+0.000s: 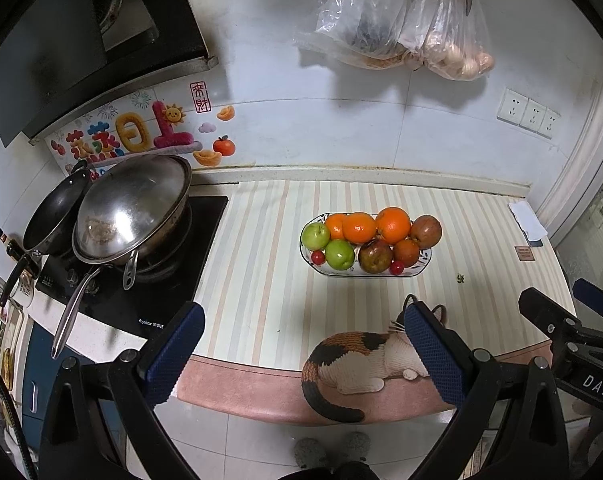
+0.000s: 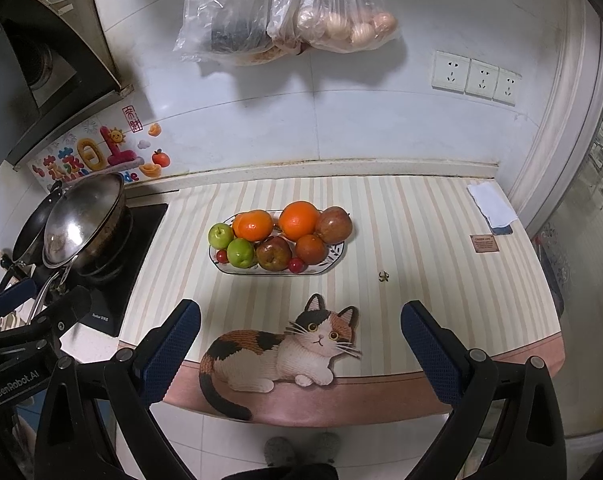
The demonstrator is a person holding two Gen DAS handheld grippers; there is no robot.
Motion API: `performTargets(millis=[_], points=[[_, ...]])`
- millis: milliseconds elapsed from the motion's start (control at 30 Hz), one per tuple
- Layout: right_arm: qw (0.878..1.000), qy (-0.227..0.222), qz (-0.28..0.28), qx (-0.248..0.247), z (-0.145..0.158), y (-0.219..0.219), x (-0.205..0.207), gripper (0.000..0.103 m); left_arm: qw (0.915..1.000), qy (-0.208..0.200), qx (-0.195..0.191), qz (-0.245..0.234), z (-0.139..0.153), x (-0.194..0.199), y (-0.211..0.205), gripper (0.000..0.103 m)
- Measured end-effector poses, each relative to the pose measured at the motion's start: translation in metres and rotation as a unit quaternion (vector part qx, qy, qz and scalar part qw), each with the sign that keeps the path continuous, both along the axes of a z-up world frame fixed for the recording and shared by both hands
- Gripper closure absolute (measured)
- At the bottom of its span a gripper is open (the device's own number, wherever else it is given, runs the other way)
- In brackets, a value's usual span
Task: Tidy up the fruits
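Left gripper (image 1: 301,354): I am holding it level, jaws spread wide, blue pads (image 1: 173,354) gripping nothing. Right gripper (image 2: 301,352): I am holding it alongside, jaws equally wide apart, pads (image 2: 431,354) bare, both pointing forward together.

Orange oranges (image 2: 299,220), green apples (image 2: 241,252) and small red tomatoes (image 2: 296,265) fill a white plate (image 2: 338,251). The desk (image 2: 421,240) mat is cream-striped, with a calico cat (image 2: 285,350) at six o'clock.
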State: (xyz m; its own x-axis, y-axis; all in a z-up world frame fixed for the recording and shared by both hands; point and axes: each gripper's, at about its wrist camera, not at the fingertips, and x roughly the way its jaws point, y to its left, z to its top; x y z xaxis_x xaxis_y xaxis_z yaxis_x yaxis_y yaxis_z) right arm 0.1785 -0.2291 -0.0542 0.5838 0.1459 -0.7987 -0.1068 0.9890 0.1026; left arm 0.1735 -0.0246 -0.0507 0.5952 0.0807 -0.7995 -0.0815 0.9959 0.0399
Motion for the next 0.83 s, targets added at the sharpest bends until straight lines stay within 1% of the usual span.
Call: performTargets(millis=[833], points=[[1.000, 0.002, 0.004, 0.000, -0.0006, 0.0022, -0.0026, 0.001, 1.0000, -0.004, 0.001, 0.005, 0.0029, -0.0057, 0.0016, 0.001]])
